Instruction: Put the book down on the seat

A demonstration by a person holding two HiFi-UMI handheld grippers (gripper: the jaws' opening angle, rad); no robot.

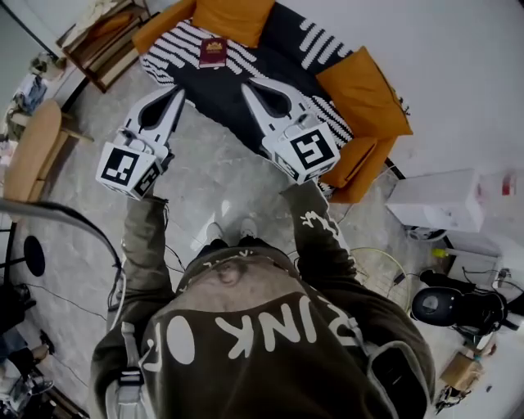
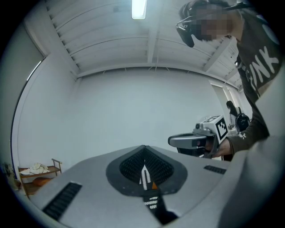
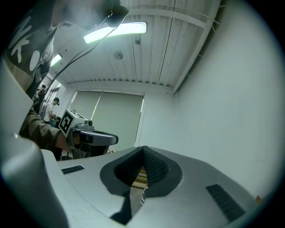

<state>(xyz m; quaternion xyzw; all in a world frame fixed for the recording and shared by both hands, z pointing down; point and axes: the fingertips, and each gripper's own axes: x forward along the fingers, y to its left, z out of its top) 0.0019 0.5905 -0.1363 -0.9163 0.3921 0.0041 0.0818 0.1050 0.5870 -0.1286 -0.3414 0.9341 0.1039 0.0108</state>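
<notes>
A small dark red book (image 1: 214, 51) lies flat on the black-and-white striped seat (image 1: 274, 49), near its far left part. Both grippers are held level in front of the seat, short of the book and apart from it. My left gripper (image 1: 178, 95) is shut with nothing between its jaws; its closed jaws (image 2: 144, 171) face a bare white wall. My right gripper (image 1: 248, 87) is likewise shut and empty, its tips over the seat's near edge. Each gripper view shows the other gripper alongside: the right gripper (image 2: 196, 140) and the left gripper (image 3: 89, 136).
Orange cushions (image 1: 364, 90) line the seat's right side and back (image 1: 233, 16). A wooden rack (image 1: 106, 41) stands at upper left, a wooden chair (image 1: 33, 151) at left. A white box (image 1: 434, 200) and cables with gear (image 1: 458, 307) sit on the floor at right.
</notes>
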